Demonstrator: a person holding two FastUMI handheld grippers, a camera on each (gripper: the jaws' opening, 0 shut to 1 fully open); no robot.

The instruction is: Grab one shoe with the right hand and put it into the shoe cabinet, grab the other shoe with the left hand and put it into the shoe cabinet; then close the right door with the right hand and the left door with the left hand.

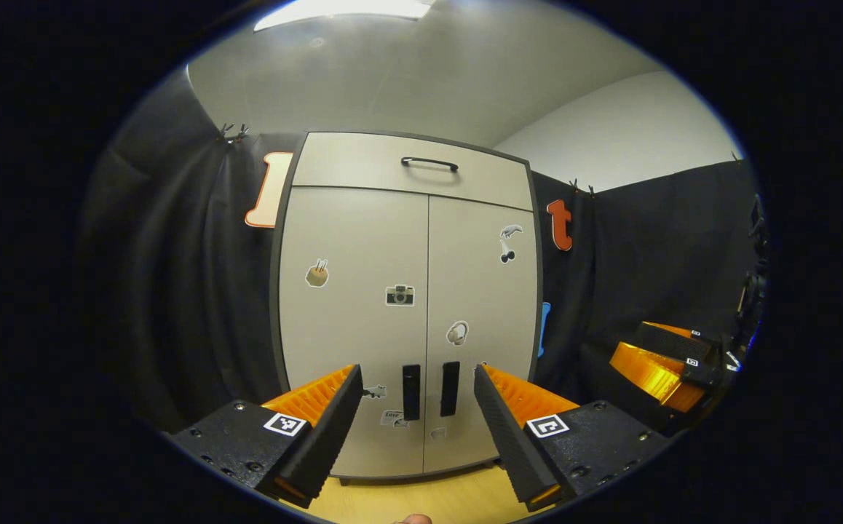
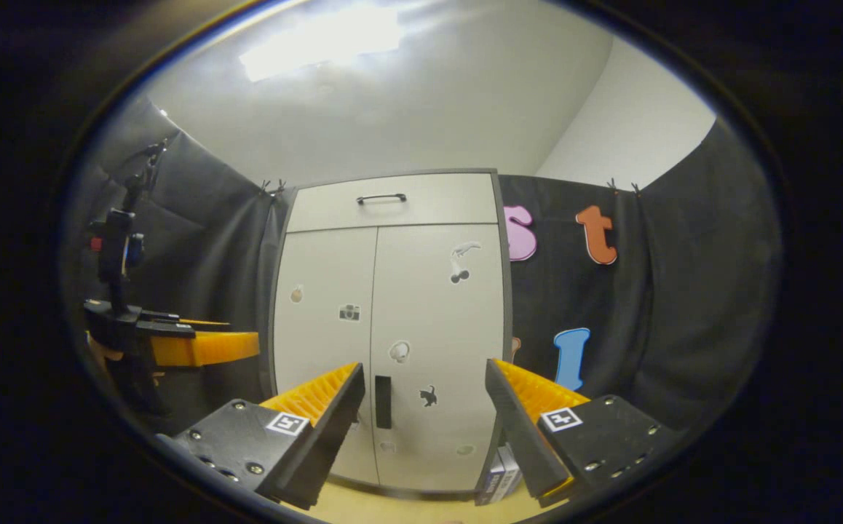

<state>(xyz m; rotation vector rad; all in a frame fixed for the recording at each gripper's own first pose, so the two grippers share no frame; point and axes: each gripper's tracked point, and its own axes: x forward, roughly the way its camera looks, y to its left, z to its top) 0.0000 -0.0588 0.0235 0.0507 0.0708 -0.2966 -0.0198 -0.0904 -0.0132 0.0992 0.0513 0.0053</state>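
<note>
The pale shoe cabinet [image 1: 363, 247] stands straight ahead in the left gripper view, both doors flush and shut, with two dark slot handles [image 1: 430, 390] at the centre seam. My left gripper [image 1: 418, 370] is held open a short way in front of those handles, nothing between its fingers. The right gripper [image 1: 665, 364] shows off to the right, away from the cabinet. In the right gripper view the cabinet [image 2: 429, 291] is a little farther off. My right gripper [image 2: 425, 365] is open and empty. The left gripper [image 2: 203, 348] hangs at the left.
A drawer with a dark bar handle [image 1: 429, 163] tops the cabinet. Black cloth walls [image 1: 188, 291] close in on both sides. Light wooden floor [image 1: 421, 498] lies below the cabinet. A small stack of boxes or books [image 2: 498, 477] stands at the cabinet's lower right corner.
</note>
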